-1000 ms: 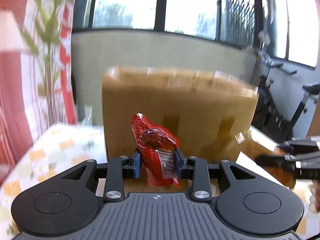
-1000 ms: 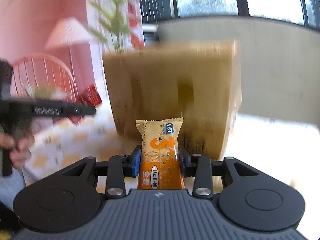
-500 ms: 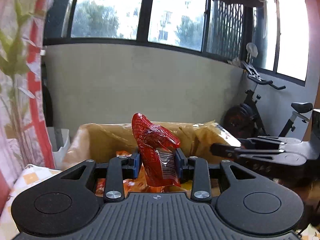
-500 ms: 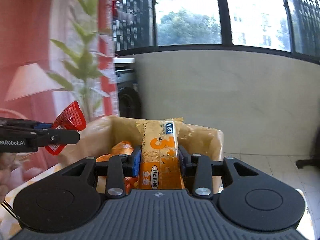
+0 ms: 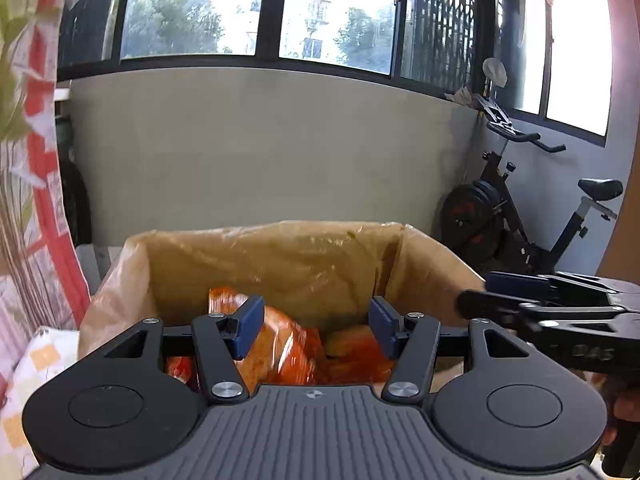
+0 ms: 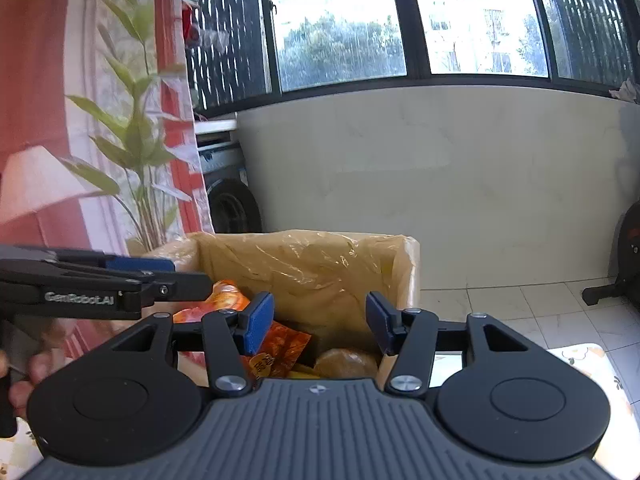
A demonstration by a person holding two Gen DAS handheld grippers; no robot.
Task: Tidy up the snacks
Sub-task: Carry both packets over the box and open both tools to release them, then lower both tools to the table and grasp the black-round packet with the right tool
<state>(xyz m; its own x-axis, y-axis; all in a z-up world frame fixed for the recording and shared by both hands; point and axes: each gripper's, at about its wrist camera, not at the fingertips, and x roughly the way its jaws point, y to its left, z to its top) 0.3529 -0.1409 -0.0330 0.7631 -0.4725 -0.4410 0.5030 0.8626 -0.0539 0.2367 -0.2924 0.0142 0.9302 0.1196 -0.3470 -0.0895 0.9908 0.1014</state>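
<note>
- Over the open top of the cardboard box (image 5: 280, 264), the left gripper (image 5: 316, 326) hangs with its blue pads (image 5: 250, 326) standing apart; its jaws have just been opening and nothing is clamped between them.
- Below that gap, inside the box, lie the snack packets (image 5: 288, 352), a heap of orange and red wrappers against the near wall.
- To the right in the left wrist view, the right gripper (image 5: 472, 304) reaches in over the box's right rim, seen side-on, with a blue pad along its upper finger.
- In the right wrist view the right gripper (image 6: 320, 322) also points into the box (image 6: 312, 264), its jaws parted and just opened, with no packet gripped.
- Under it sit an orange packet with printed characters (image 6: 276, 348) and a rounded yellow-brown wrapped snack (image 6: 346, 362) just to its right.
- At the left of that view the left gripper (image 6: 188, 278) comes in level over the box's left rim, and part of the person's hand (image 6: 24, 376) shows below it at the frame edge.
- The box is lined with clear, wrinkled plastic film (image 6: 304, 256) folded over its rim.
- The box stands on a table with a patterned cloth (image 5: 36, 364), visible at the near left and, in the right wrist view, at the near right.
- Farther off, a pale low wall runs under dark-framed windows (image 5: 264, 8); an exercise bike (image 5: 520, 216) stands far right, and a leafy plant (image 6: 132, 144) with a red-and-white curtain is at the left.
</note>
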